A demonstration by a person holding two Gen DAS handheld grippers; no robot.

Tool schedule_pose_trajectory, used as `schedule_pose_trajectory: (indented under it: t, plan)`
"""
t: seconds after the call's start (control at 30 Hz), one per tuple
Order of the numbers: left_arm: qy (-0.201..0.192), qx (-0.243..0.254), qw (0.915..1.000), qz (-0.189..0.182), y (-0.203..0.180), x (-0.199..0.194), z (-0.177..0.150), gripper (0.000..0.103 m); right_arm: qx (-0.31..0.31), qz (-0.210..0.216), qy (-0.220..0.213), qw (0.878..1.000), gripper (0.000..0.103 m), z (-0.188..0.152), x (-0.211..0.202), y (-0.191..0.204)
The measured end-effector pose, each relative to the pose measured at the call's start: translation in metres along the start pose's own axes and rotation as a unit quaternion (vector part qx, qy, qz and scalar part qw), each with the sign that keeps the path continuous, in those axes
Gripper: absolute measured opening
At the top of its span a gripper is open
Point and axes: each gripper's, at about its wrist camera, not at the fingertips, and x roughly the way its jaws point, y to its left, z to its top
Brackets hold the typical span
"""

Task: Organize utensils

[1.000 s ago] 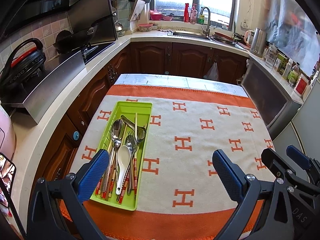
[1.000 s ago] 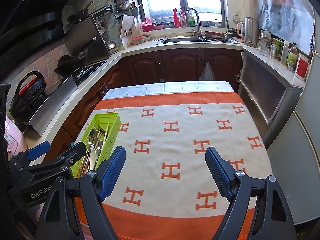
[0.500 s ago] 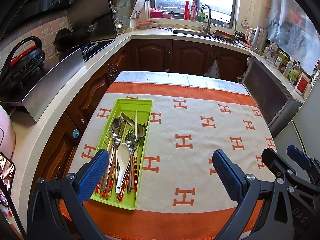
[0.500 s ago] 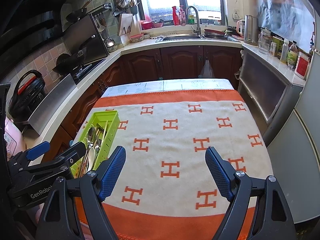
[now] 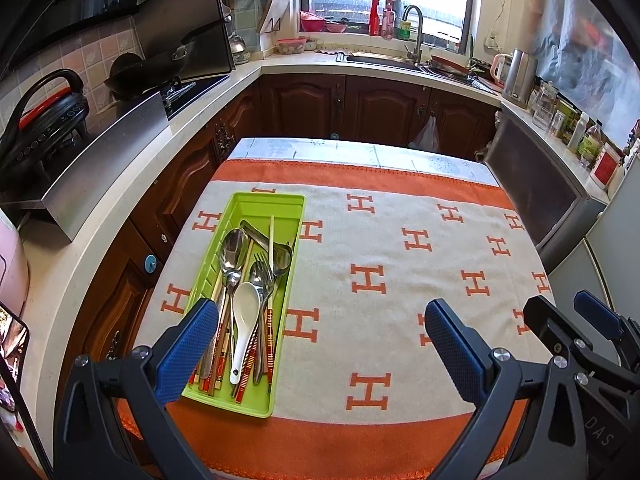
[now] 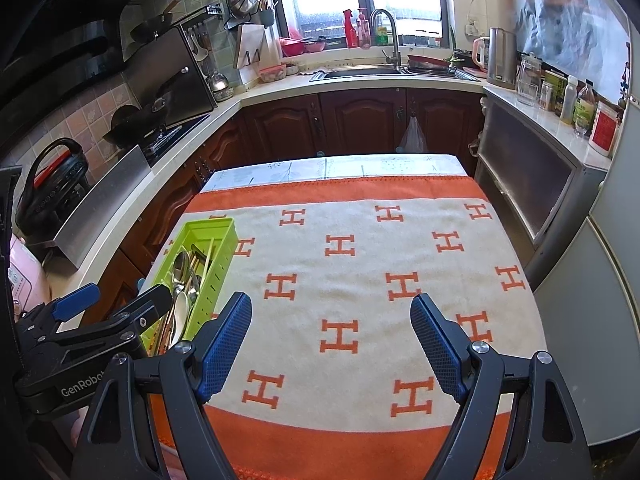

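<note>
Green plastic tray [image 5: 294, 216] at left edge of worktop [image 5: 400, 320], on cloth [image 5: 400, 256]. All utensils in view lie inside tray, jumbled: steel spoons [image 5: 234, 246], fork [image 5: 260, 272], white ceramic spoon [image 5: 245, 312], chopsticks [image 5: 270, 332] crossing. None loose on cloth right of tray. Fits either gathering finished or sorting out of tray pending; cannot tell. Cloth towel-like, cream, orange H marks. Left tool [image 5: 320, 344] wide, holding nothing, above near end of tray. Right tool [image 6: 331, 342] wide, holding nothing, right of tray.

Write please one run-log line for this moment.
left gripper: open, empty | right gripper: open, empty | utensils: mixed in green tray | tray on blanket, left side
</note>
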Motion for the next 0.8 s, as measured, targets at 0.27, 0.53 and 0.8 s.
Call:
schedule_pose_trajectory:
  t: [0.27,0.53,0.8]
  plan:
    - [0.005,0.001,1.0,-0.001,0.0,0.0021,-0.0004,0.102,0.001,0.0,0.002,1.0,0.083,-0.0026,0.0027,-0.0017]
    - [0.005,0.001,1.0,0.0,-0.001,0.0026,-0.0005,0.102,0.001,0.001,0.002,1.0,0.083,-0.0024,0.003,-0.0023]
    - [0.01,0.002,0.9999,-0.001,-0.0032,0.0048,-0.0033,0.102,0.004,0.001,0.005,1.0,0.083,-0.0068,0.0061,-0.0035]
